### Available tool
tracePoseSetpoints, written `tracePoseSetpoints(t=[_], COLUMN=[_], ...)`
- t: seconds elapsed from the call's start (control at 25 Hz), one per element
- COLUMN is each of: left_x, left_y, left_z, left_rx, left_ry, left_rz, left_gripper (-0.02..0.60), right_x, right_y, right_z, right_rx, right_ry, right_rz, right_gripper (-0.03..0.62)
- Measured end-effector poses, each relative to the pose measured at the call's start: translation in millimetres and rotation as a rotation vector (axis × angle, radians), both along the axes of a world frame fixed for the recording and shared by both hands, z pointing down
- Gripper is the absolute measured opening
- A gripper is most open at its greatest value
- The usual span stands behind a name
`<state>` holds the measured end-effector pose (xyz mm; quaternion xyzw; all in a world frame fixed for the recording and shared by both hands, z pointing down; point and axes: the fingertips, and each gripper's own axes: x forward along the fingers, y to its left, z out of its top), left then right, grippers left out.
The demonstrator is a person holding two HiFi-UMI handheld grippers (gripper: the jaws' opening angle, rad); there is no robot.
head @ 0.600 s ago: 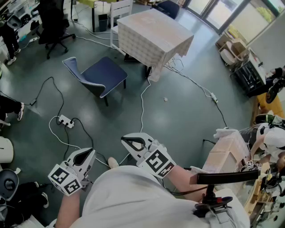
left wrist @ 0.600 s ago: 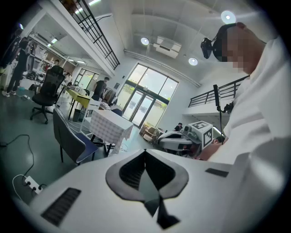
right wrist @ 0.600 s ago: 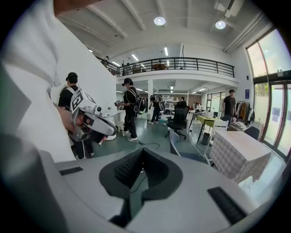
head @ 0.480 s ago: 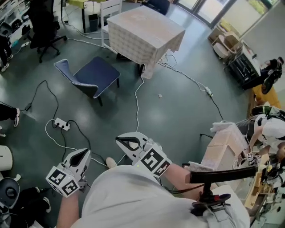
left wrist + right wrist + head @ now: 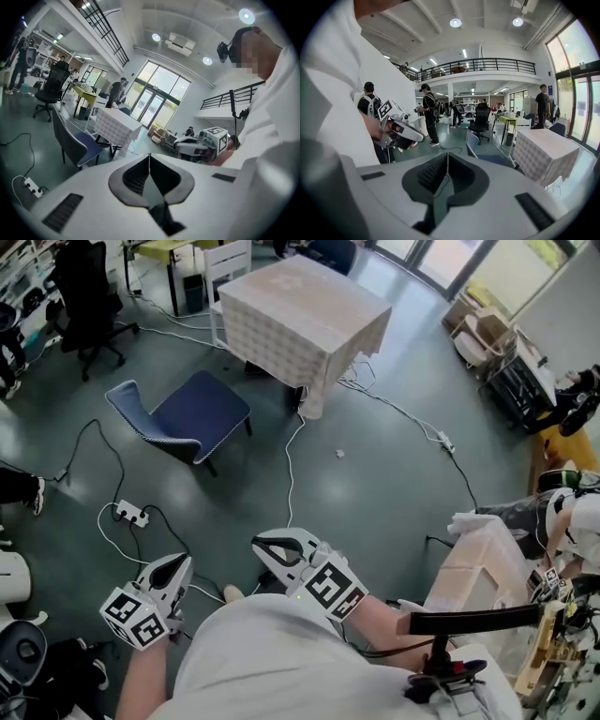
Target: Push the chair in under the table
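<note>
Chair is sitting well clear of table, not pushed yet; left gripper and right gripper hanging closed, empty.

Chair on floor, left of bench, near but not under it, backrest on far side from bench. Power strip on floor between chair and person. Left hand-held gripper and right hand-held gripper side by side before person, well apart from chair.
</note>
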<state>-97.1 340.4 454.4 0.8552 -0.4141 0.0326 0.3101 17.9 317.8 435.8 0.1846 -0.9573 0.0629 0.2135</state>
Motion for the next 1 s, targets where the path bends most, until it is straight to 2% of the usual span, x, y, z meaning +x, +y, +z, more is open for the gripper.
tracePoseSetpoints(t=[0.12, 0.24, 0.36, 0.44, 0.56, 0.76, 0.88, 1.0], left_x=[3.0, -6.6, -13.9, -22.1, -46.5, -116.8, -176.7, -243.0], left_y=[-36.5, -76.8, -117.3, -144.4, -178.1, -240.8, -287.8, -332.8], left_z=[4.6, 6.7, 5.7, 7.3, 17.7, 49.4, 72.0, 112.0], left_rx=[0.002, -0.015, -0.029, -0.028, -0.068, -0.165, -0.226, -0.326], left_ry=[-0.034, -0.072, -0.114, -0.129, -0.112, -0.127, -0.141, -0.201], left_rz=[-0.031, -0.088, -0.153, -0.203, -0.297, -0.437, -0.523, -0.593], left_gripper=[0.012, 0.022, 0.104, 0.129, 0.166, 0.206, 0.230, 0.252], right_x=[15.9, 25.4, 44.3, 56.5, 61.1, 53.2, 42.7, 25.7], right_y=[-32.6, -67.0, -103.8, -125.2, -150.0, -190.6, -224.8, -262.6], right_z=[5.1, 3.0, 2.8, 7.1, 17.6, 19.8, 14.2, 7.4], right_rx=[-0.006, 0.013, 0.018, 0.019, -0.001, -0.001, 0.001, -0.011], right_ry=[-0.004, -0.011, -0.006, 0.003, 0.010, 0.014, 0.029, 0.039], right_rz=[0.005, 0.006, 0.017, 0.019, 0.018, 0.056, 0.101, 0.171], right_gripper=[0.019, 0.116, 0.148, 0.155, 0.160, 0.175, 0.188, 0.193])
